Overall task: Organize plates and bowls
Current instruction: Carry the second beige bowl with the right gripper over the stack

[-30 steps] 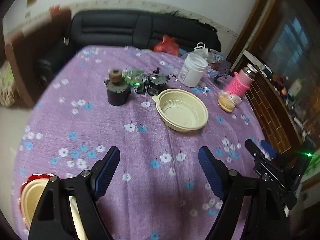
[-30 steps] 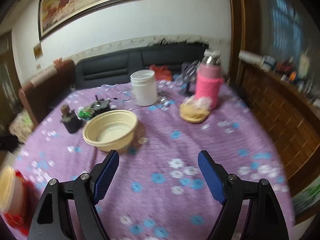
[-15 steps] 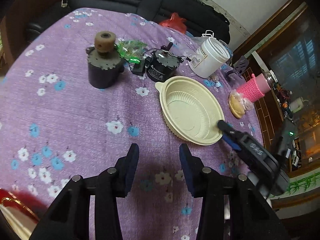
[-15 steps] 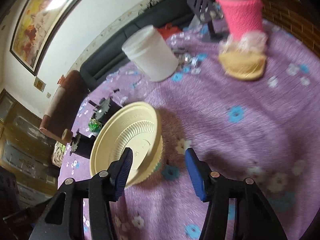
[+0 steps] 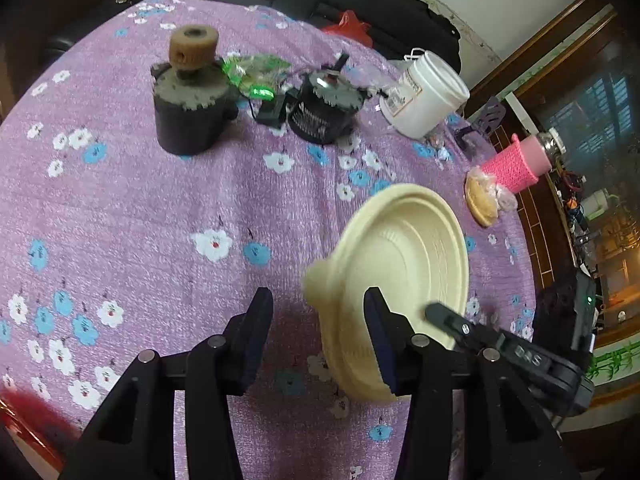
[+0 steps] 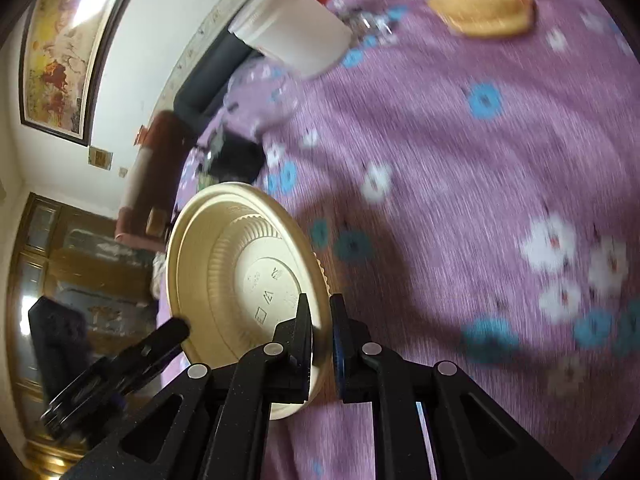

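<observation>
Bowl [image 6: 240,280] is now pinched at its rim by the right gripper [image 6: 320,332]: jaws nearly together, rim wall between the pads, where a second ago they stood wide with nothing in them. Bowl sat flat mid-cloth then, mouth up; now it is tipped on edge and looks lifted off the purple cloth [image 5: 160,220], its mouth facing the left camera. So the pickup looks done, and my read is the next step is carrying it to wherever the stack goes.

Left gripper [image 5: 318,332] has come down just beside the bowl. Its jaws went from wide to partly closed and are opening a little again; nothing between them, only cloth. The bowl's tab [image 5: 316,280] sits just past its right finger [image 5: 380,340], apart from it as far as I can tell.

View differences:
- Right wrist shows the bowl's underside, with ribbed wall and moulded marks, and the pinch itself. The left gripper shows as a dark bar at the bowl's lower left edge.
- Left wrist shows the bowl's inside, with the right gripper [image 5: 436,314] reaching in over the near rim, but not whether the pads press.
- Left wrist alone shows what lies beyond the bowl: a bagged bun [image 5: 484,200] and pink cup [image 5: 516,164] to the right, a white tub [image 5: 424,96] behind, and two dark motor-like parts [image 5: 188,108] farther left.
- Red blur at the cloth's near left edge [image 5: 24,404]: cannot tell what it is.
</observation>
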Available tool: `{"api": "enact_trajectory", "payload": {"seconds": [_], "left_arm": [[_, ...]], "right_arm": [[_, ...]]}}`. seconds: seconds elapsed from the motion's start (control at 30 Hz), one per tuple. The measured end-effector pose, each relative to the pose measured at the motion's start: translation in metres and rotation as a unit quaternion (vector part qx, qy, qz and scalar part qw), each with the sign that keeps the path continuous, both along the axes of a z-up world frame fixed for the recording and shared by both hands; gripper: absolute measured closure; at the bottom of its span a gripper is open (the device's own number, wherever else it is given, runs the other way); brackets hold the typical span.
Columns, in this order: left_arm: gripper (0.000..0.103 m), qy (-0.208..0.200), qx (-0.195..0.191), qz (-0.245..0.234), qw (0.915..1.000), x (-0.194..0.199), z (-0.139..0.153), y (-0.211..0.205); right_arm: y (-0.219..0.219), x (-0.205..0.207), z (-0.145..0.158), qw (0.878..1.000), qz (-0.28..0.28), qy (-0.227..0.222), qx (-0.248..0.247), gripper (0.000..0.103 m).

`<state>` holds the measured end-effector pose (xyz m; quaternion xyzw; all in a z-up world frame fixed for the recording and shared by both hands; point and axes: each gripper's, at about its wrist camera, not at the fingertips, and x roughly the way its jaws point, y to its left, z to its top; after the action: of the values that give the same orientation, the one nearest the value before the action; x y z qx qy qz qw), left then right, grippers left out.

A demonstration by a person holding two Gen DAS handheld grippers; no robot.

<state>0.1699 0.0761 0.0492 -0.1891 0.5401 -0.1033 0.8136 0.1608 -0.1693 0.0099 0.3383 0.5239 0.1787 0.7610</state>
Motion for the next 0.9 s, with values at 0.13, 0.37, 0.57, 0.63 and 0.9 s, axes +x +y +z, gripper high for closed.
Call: {"api": "enact_trajectory", "payload": {"seconds": [0.13, 0.37, 0.57, 0.63, 0.9], "left_arm": [[0.057, 0.014, 0.009, -0.008, 0.9998, 0.003, -0.013, -0.013], [0.077, 0.04, 0.048, -0.021, 0.9978, -0.007, -0.025, -0.031], [0.077, 0.019, 0.077, -0.027, 0.9965, -0.037, -0.006, -0.031], [0.077, 0.011, 0.081, -0.031, 0.9962, -0.049, 0.001, -0.029], [0.077, -0.054, 0.105, -0.032, 0.9925, -0.111, 0.039, -0.017]], "right_arm": [[-0.003, -0.01, -0.011, 0.999, 0.014, 0.03, 0.034, 0.093], [0.01, -0.024, -0.007, 1.0, 0.029, 0.0, 0.011, 0.091], [0.016, -0.043, 0.003, 0.999, 0.03, -0.032, 0.003, 0.091], [0.016, -0.052, 0.01, 0.999, 0.031, -0.043, 0.001, 0.091], [0.032, -0.094, 0.042, 0.995, 0.044, -0.089, -0.017, 0.091]]}}
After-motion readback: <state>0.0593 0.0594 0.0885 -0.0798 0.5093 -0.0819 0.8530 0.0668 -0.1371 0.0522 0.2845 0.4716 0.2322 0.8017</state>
